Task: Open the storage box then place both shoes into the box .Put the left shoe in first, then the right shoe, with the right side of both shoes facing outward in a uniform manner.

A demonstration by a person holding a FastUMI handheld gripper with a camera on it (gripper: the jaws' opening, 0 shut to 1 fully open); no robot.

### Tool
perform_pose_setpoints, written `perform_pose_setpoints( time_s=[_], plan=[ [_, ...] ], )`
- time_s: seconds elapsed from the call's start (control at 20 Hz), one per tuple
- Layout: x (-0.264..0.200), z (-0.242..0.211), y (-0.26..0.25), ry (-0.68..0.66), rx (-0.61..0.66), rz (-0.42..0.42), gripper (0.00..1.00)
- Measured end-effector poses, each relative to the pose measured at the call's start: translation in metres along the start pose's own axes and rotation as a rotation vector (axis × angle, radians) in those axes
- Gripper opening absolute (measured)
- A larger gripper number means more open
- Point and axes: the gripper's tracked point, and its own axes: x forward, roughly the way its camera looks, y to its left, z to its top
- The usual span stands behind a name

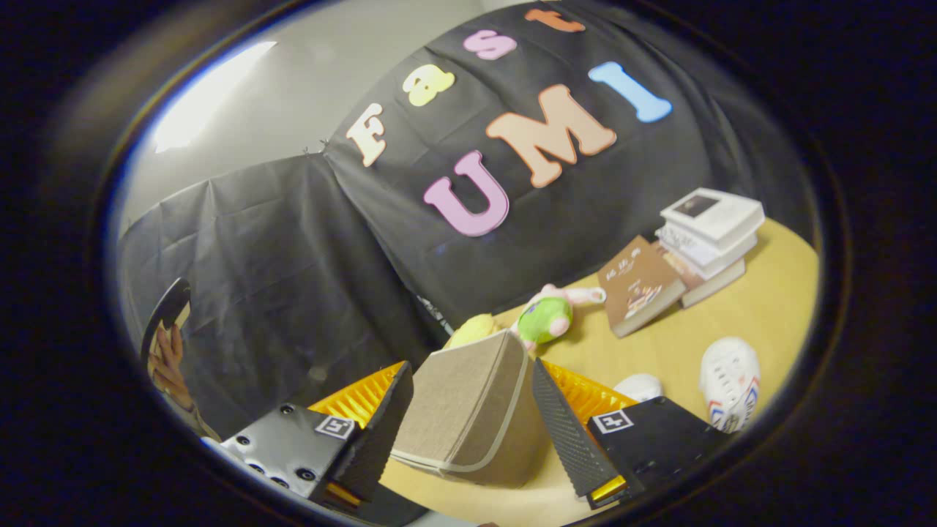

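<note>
Nearest of all, the gripper (468, 432) has its two ribbed black fingers (377, 432) spread apart, one on each side of the storage box (468, 410), a beige fabric box with pale piping along its edges. The fingers flank the box without visibly pressing on it, so nothing is gripped; whether either pad touches the fabric cannot be told. The box sits tilted on the yellow table (761, 307) with its lid still down, so opening it looks like the step in hand, and straddling the box would suit catching the lid's edge. To the right of the right finger lies a white shoe (730, 380) with red and blue markings, and a second white shoe (638, 386) peeps out just beside that finger; both are outside the box, likely awaiting their turn. Just beyond the box lie a yellow plush toy (474, 329) and a green and pink plush toy (550, 315). Farther right, a brown book (638, 284) leans against a stack of books (708, 234), well clear of the work. At the far left, a person's hand (170, 362) holds a dark object, perhaps a phone.
</note>
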Motion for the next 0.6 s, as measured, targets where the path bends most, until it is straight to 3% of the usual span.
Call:
perform_pose_setpoints(
  time_s=[0.6],
  plan=[
    [0.031, -0.071, -0.018, 0.281, 0.591, 0.125, 1.0]
  ],
)
